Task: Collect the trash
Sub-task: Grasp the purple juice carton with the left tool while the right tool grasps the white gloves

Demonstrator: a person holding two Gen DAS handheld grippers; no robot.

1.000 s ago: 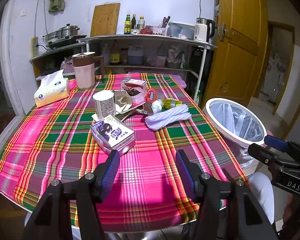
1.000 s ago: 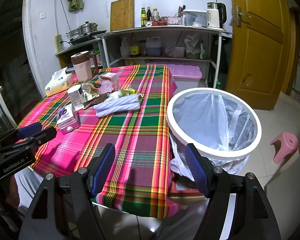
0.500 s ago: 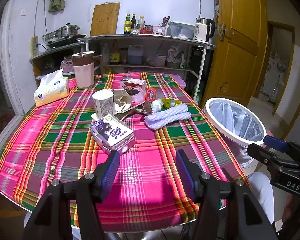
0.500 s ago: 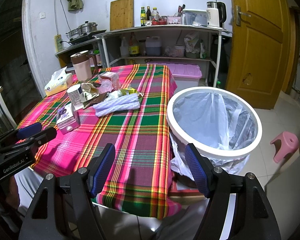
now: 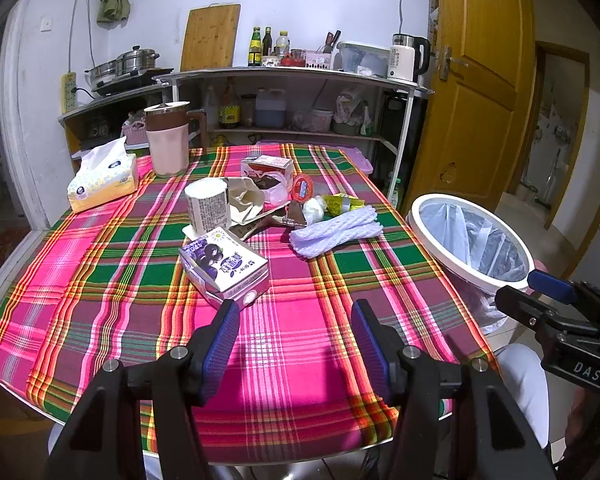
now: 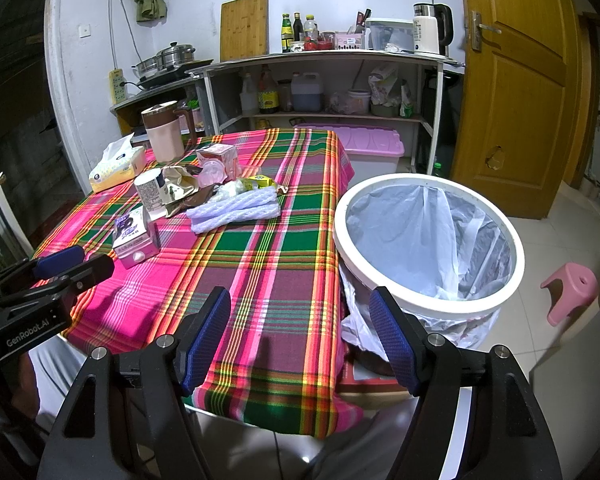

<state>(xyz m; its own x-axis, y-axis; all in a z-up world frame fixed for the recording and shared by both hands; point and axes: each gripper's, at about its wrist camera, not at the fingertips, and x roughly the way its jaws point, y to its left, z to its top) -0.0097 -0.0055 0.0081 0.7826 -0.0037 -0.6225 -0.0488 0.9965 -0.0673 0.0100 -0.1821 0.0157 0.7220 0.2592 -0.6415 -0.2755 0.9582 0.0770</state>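
Covering table [image 5: 100, 288]: plaid cloth [image 5: 292, 320].

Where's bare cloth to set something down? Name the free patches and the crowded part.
Free: the near cloth between the purple carton and the table's near edge; also the strip between the white netting and the bin. Crowded: the litter behind the carton, up to the pink jug.

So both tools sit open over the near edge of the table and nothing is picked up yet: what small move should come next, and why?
Probably ease the left tool forward to straddle the purple carton. It is the trash piece nearest its open fingers, lying apart from the pile behind it. The lined bin stands open beside the table, and the right tool is empty too.
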